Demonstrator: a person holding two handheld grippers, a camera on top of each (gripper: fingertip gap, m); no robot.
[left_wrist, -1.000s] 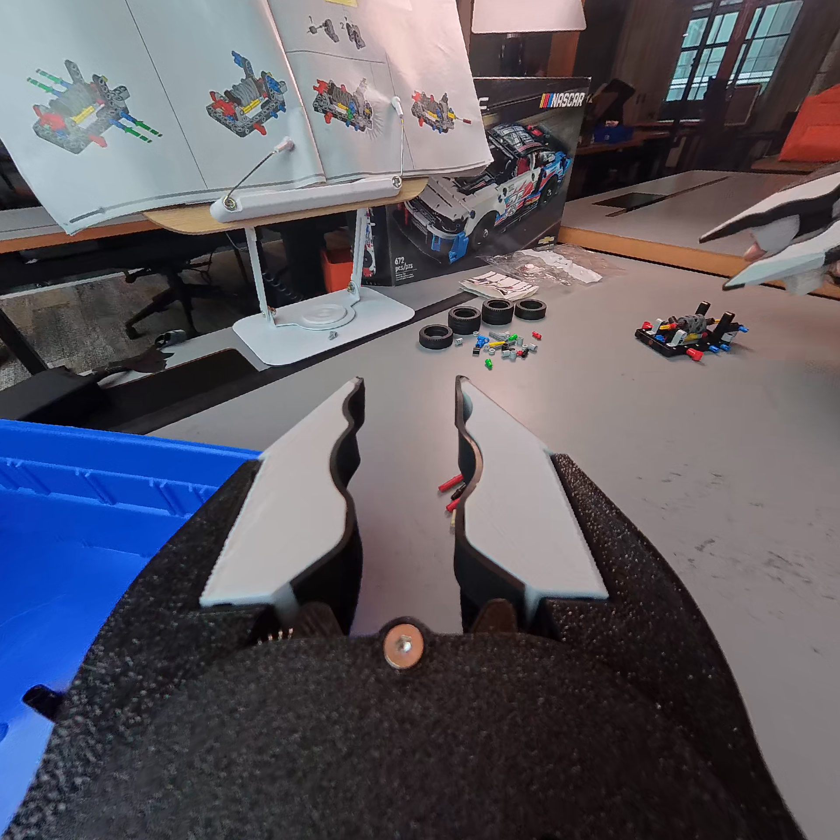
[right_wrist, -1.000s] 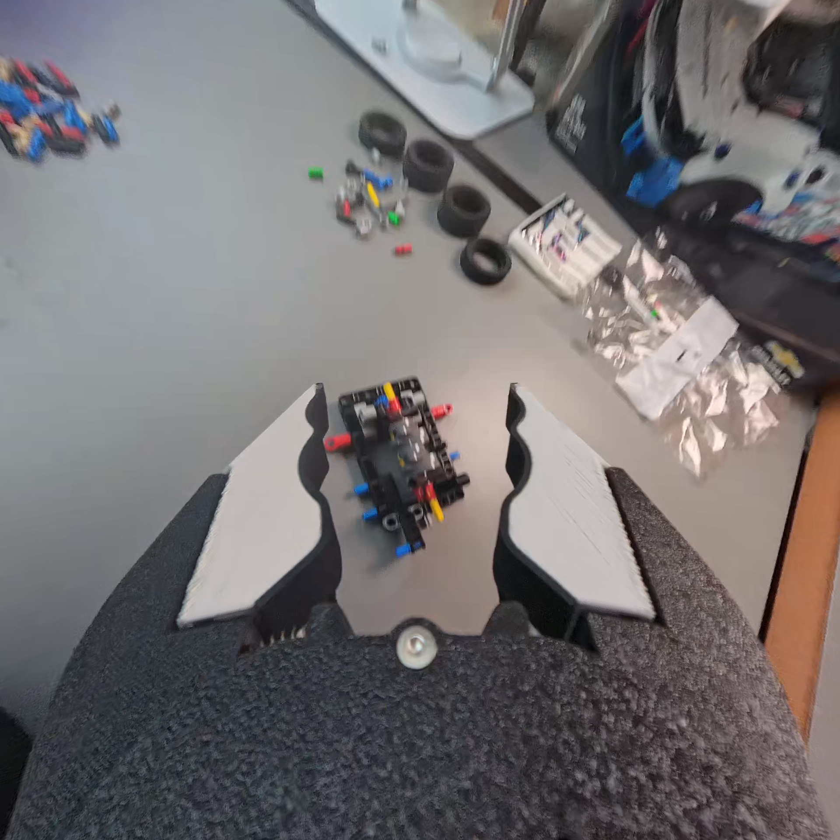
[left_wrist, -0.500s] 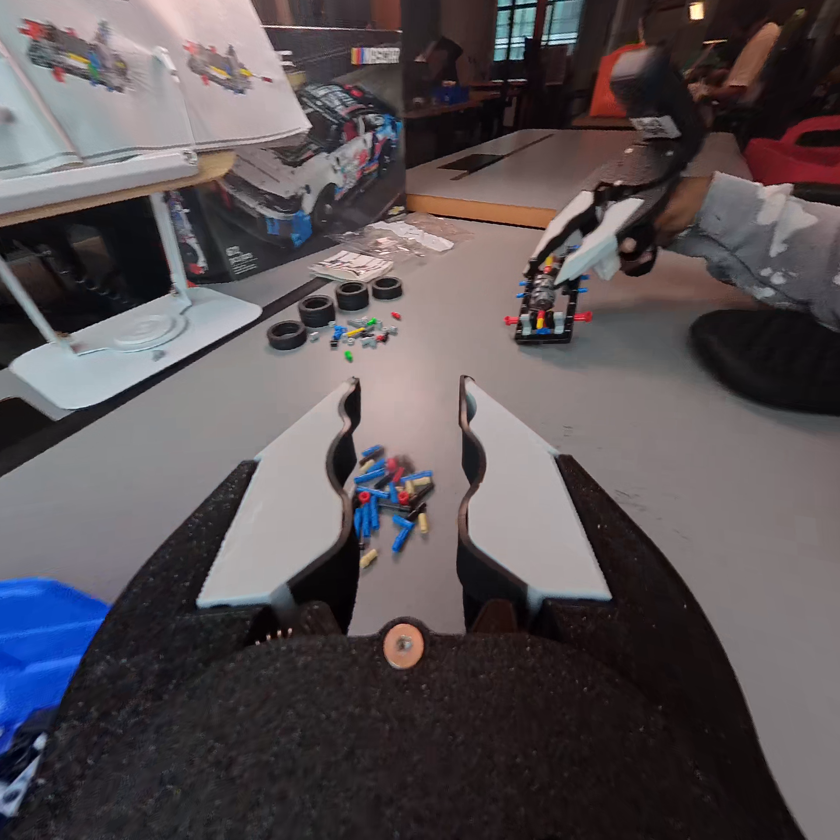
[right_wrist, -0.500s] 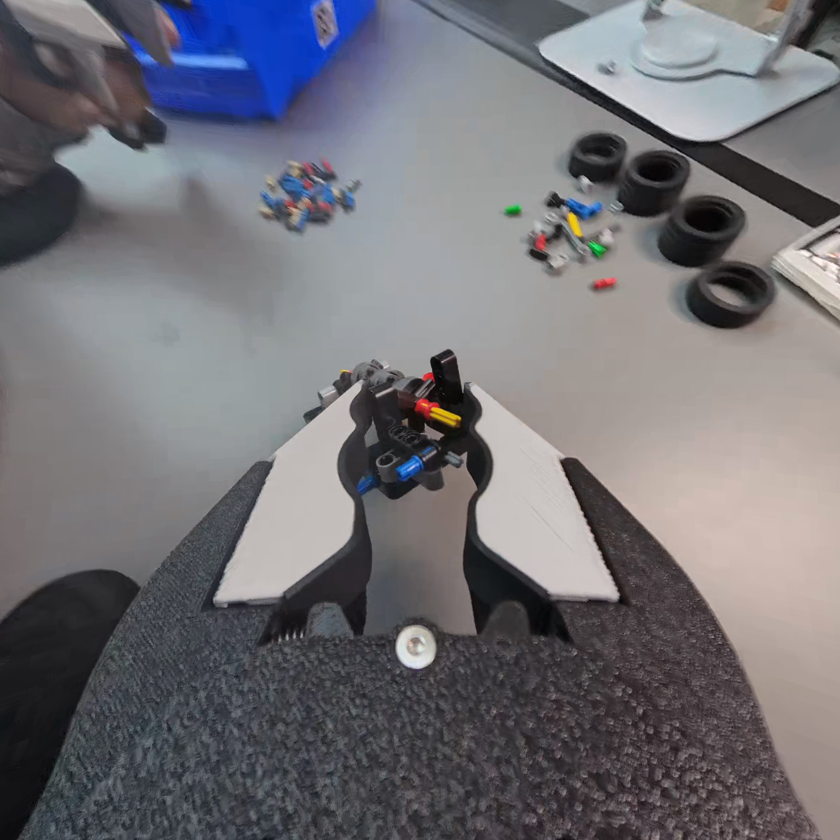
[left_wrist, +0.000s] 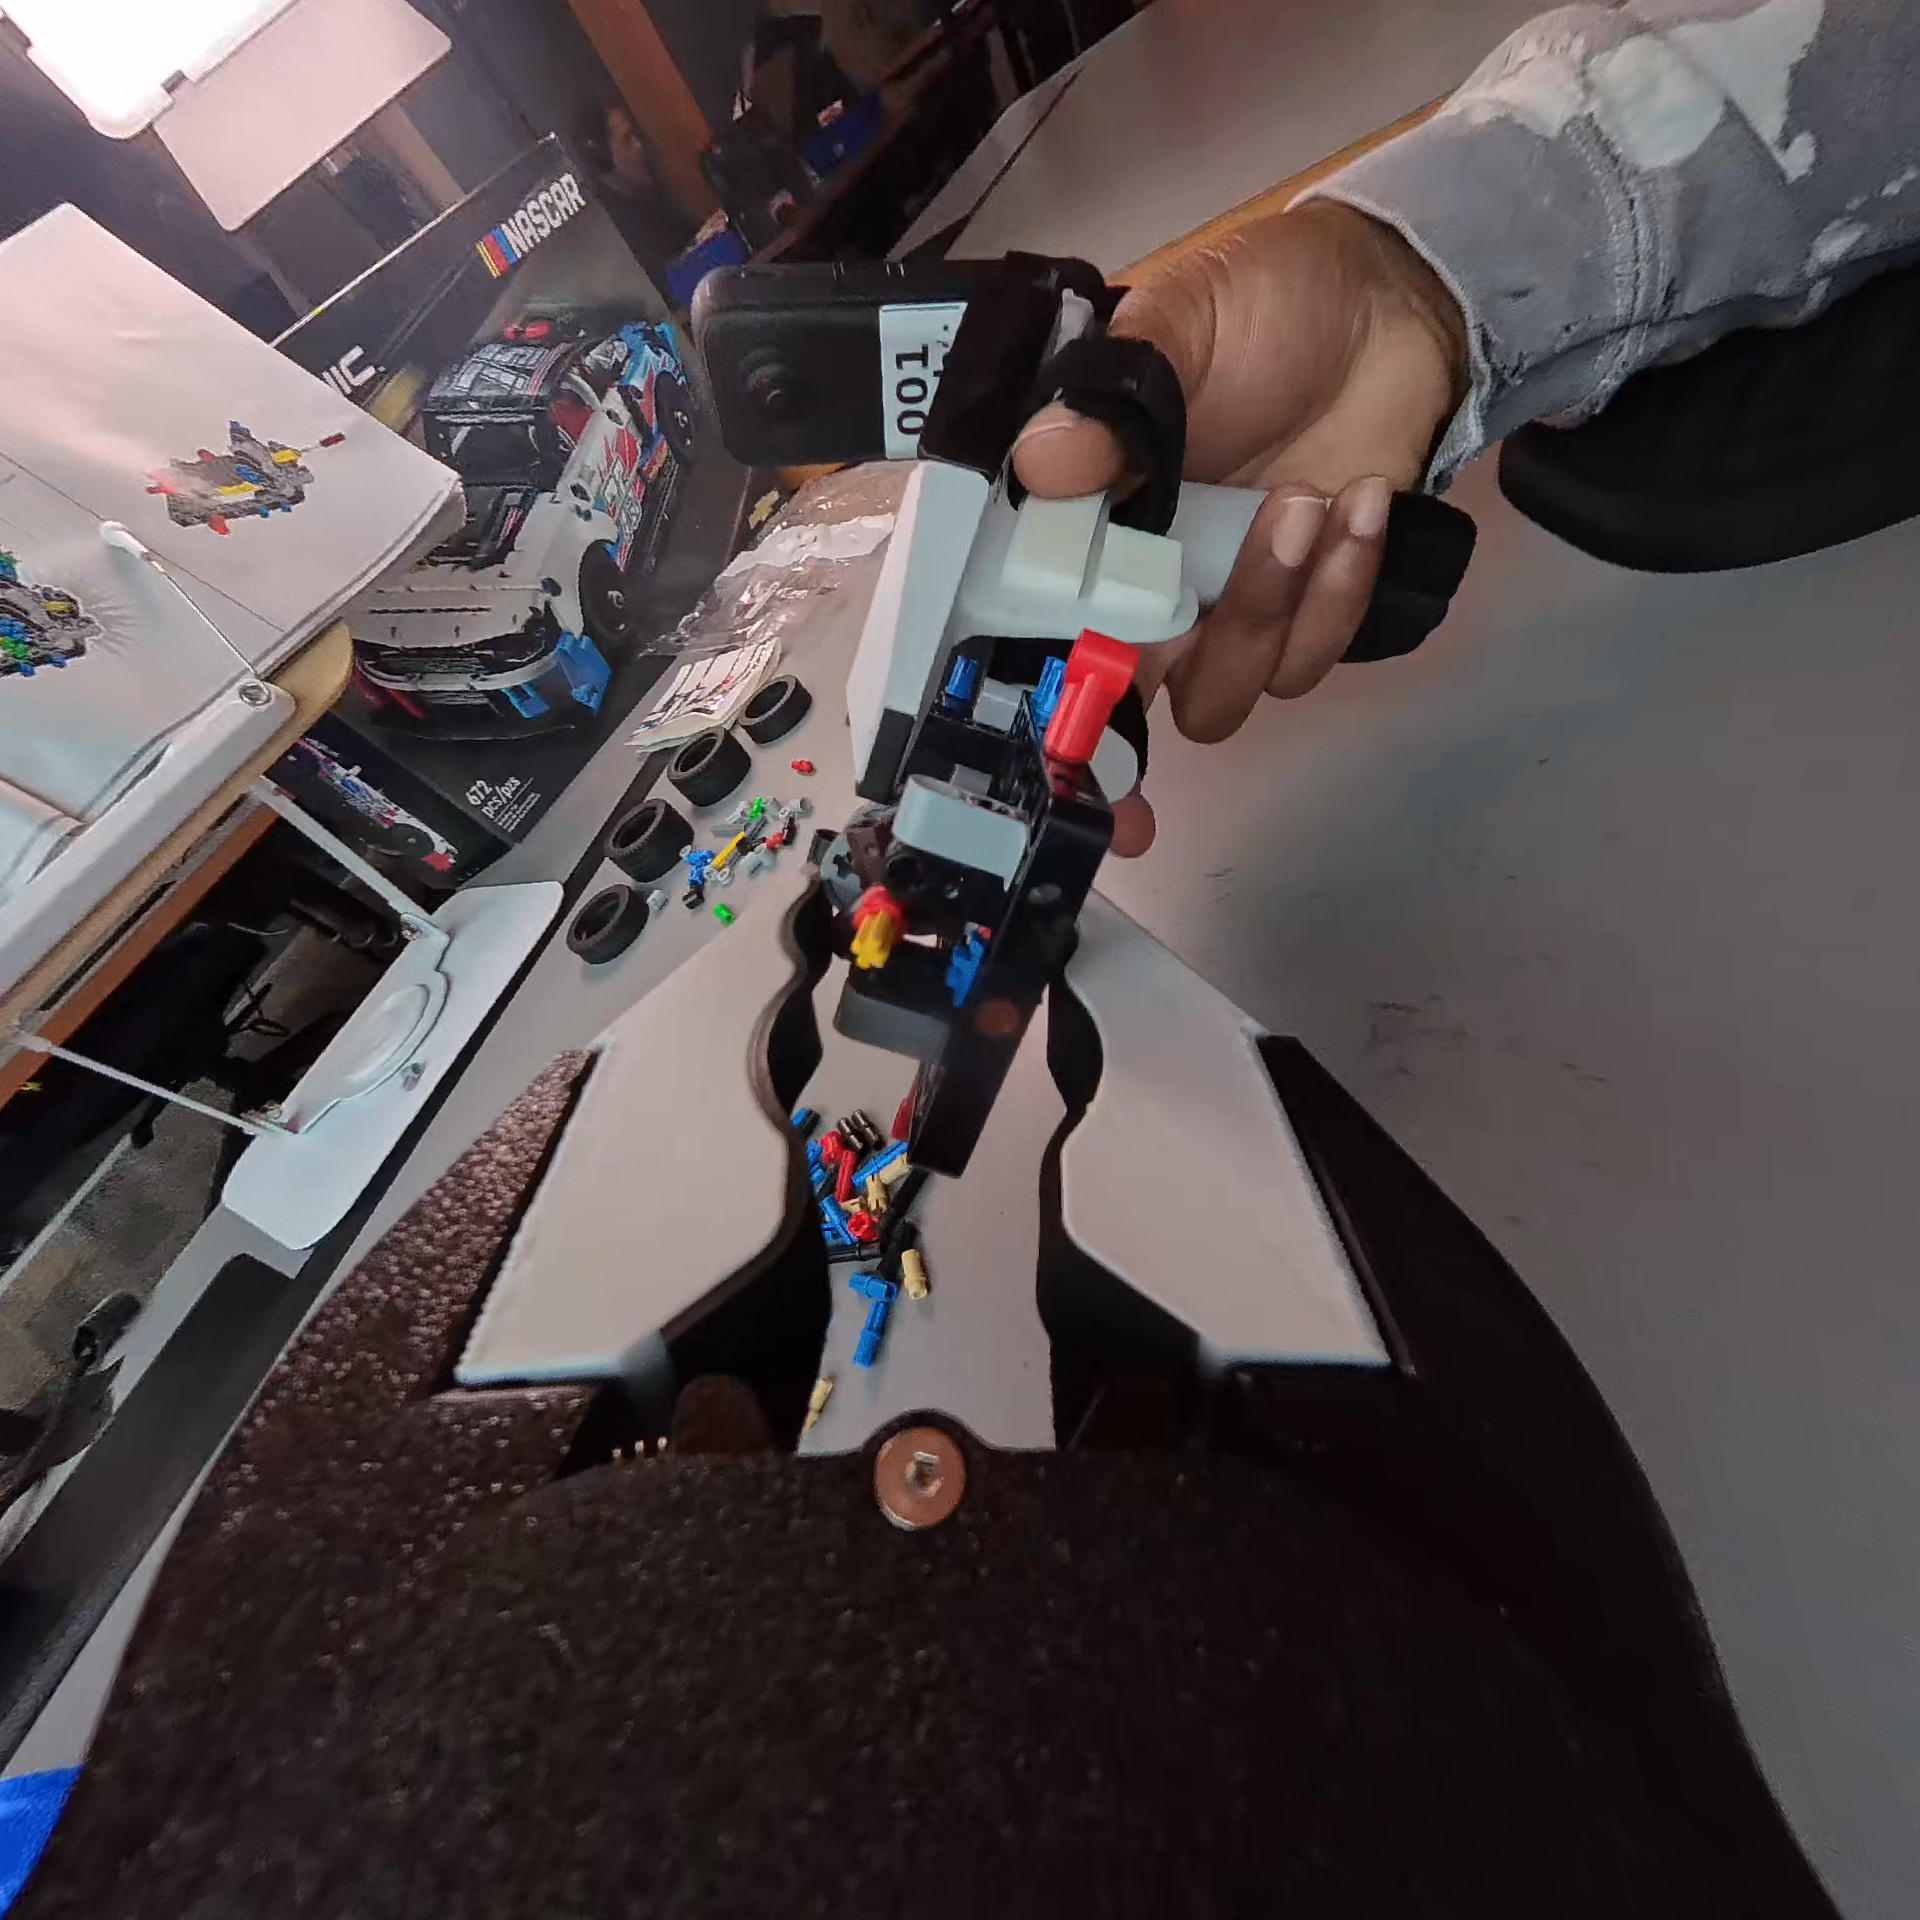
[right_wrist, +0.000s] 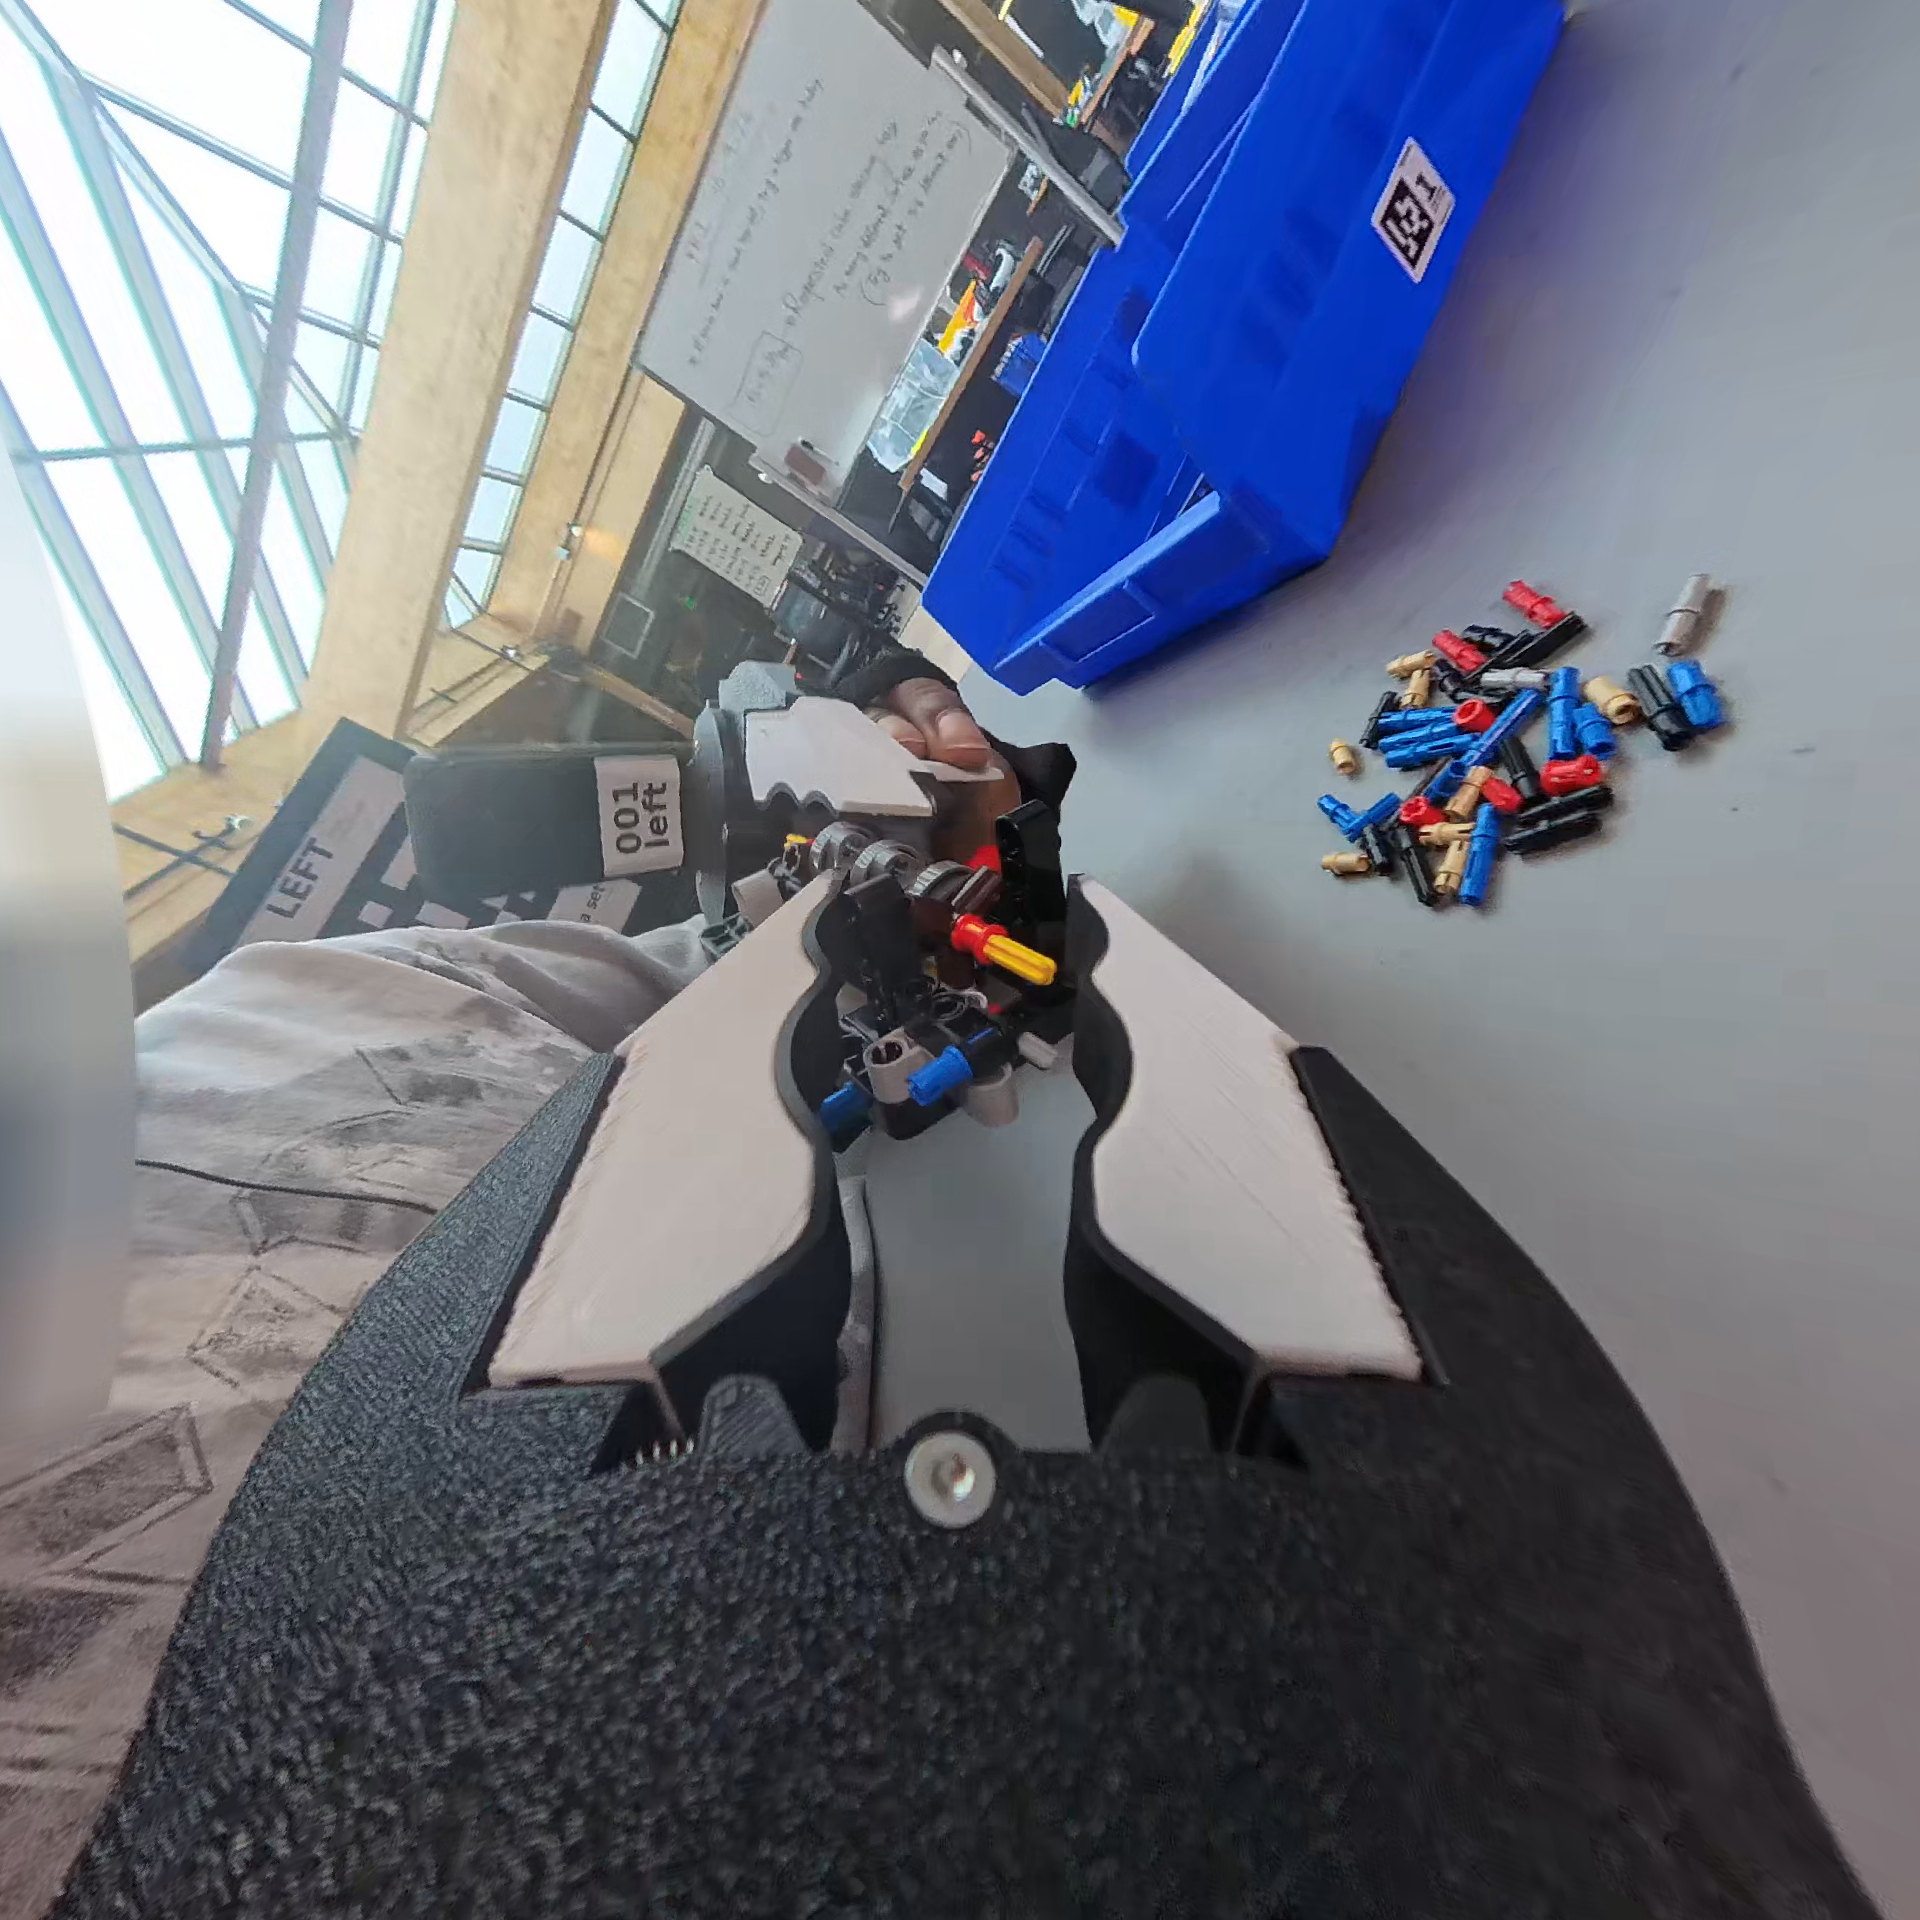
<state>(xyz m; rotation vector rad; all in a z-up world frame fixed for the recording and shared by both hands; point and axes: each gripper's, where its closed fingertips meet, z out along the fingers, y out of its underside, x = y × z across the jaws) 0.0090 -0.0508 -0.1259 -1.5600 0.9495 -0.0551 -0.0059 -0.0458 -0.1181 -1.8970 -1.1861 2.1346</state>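
Bench (right_wrist: 1558, 1091) below us is carrying a blue bin (right_wrist: 1247, 343); we are gripping the black brick assembly (right_wrist: 935, 977) in our right tongs (right_wrist: 951, 904) above loose pins (right_wrist: 1507, 738), our left tongs (left_wrist: 935, 935) gaping around it.

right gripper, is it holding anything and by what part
Yes. The right gripper is shut on the black brick assembly, clamping its two long sides near one end, lifted off the table. The left gripper is open around its other end.
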